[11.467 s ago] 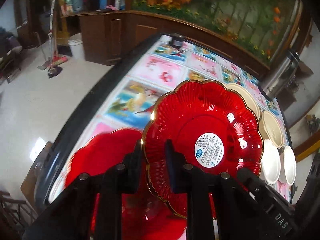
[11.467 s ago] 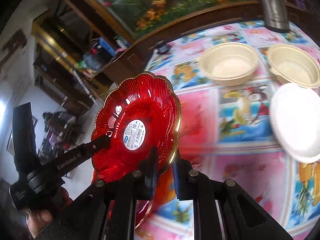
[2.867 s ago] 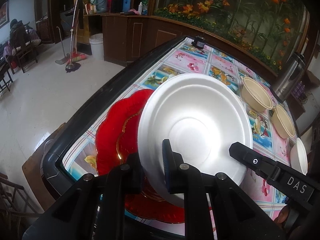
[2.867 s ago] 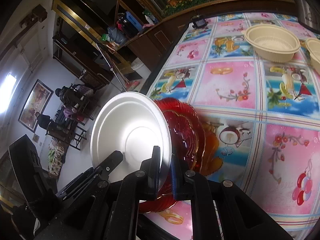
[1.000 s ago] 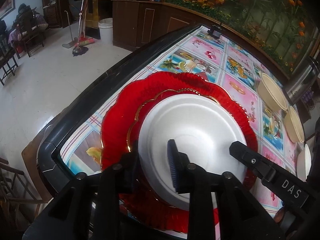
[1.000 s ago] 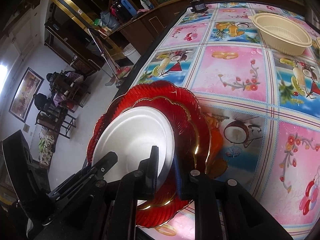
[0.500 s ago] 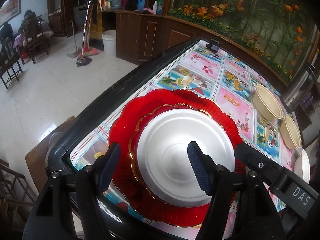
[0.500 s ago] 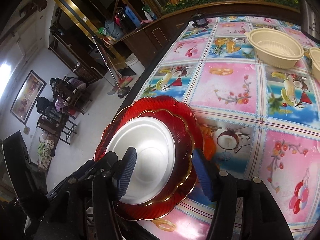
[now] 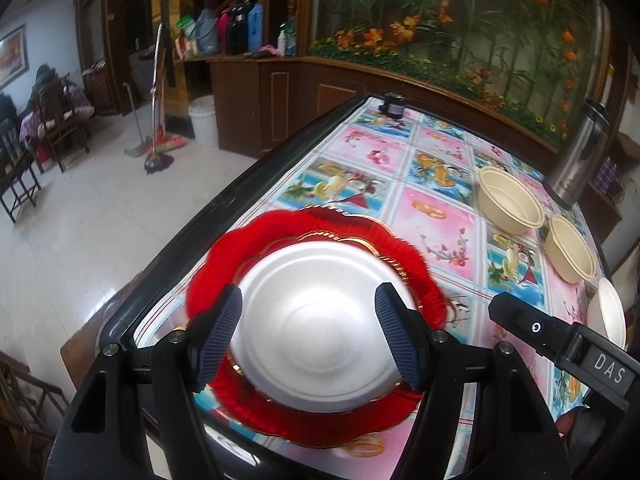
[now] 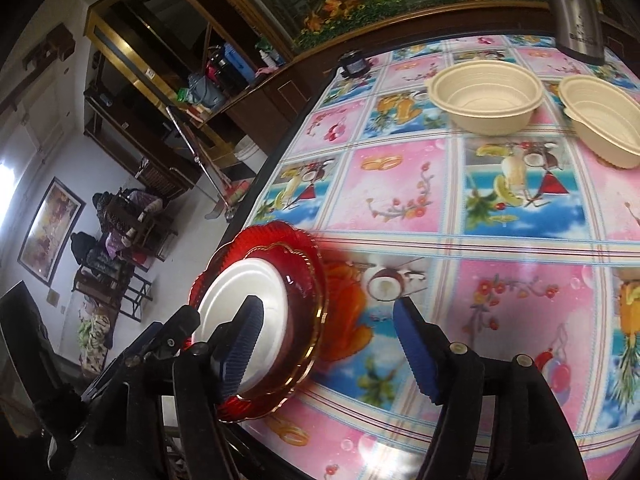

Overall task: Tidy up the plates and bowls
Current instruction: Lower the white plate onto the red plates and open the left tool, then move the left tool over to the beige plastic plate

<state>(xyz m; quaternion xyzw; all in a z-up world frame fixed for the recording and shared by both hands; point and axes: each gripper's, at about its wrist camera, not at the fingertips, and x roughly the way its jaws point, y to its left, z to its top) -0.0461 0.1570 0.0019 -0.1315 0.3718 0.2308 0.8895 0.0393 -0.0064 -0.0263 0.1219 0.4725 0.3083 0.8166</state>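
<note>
A white plate (image 9: 316,332) lies on stacked red scalloped plates (image 9: 280,228) at the table's near left corner; the stack also shows in the right wrist view (image 10: 304,300), with the white plate (image 10: 240,300) on top. My left gripper (image 9: 308,336) is open and empty above the white plate. My right gripper (image 10: 332,348) is open and empty, above the stack's right edge. Two cream bowls (image 10: 484,96) (image 10: 600,120) stand further back. Another white plate (image 9: 608,316) lies at the right edge.
The table carries a pink and blue patterned cloth (image 10: 460,208) with a black rim (image 9: 168,252). A steel kettle (image 9: 580,152) stands at the far right. A small black device (image 9: 394,104) sits at the far edge. Floor and chairs lie to the left.
Both grippers let go of the white plate onto the red stack, opened wide and drew back and up. The right gripper has swung right.
</note>
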